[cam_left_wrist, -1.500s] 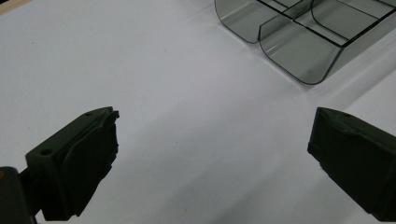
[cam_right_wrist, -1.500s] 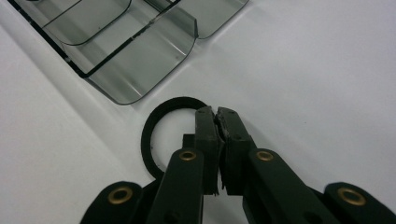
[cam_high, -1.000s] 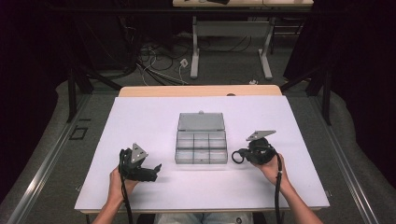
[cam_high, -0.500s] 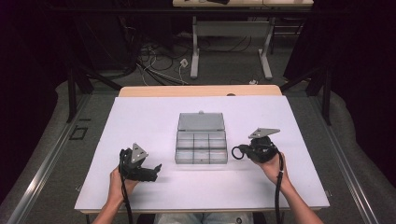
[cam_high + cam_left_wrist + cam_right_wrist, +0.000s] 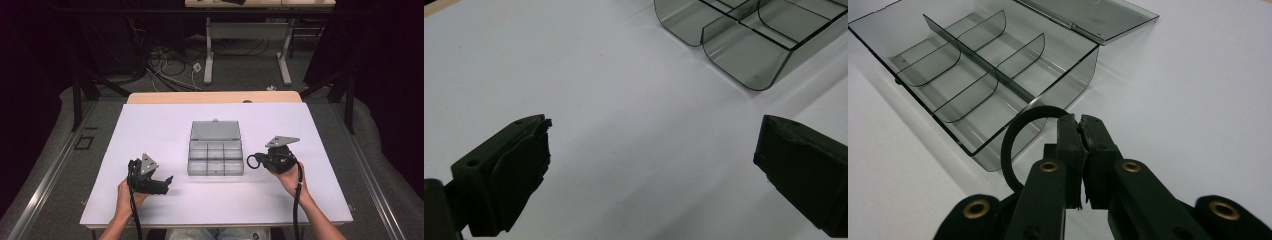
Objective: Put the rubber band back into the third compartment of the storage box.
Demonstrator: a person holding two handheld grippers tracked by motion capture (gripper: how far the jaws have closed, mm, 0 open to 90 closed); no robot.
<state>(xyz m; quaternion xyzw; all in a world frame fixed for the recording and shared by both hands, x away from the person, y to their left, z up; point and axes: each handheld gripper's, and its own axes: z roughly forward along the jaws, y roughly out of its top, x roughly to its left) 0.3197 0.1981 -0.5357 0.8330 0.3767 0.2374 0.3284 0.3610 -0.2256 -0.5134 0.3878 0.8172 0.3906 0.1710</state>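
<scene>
White table (image 5: 150,125) roomy around central organizer box (image 5: 215,150); left tool (image 5: 651,165) wide apart, right tool (image 5: 1081,131) clamping black ring (image 5: 1015,137).

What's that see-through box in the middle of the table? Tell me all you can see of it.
The box is smoky grey clear plastic, likely an organizer. Its hinged lid lies open flat on the white table behind it. Curved dividers split it into compartments, all apparently empty. It sits between the two grippers; nothing touches it but the table.
</scene>
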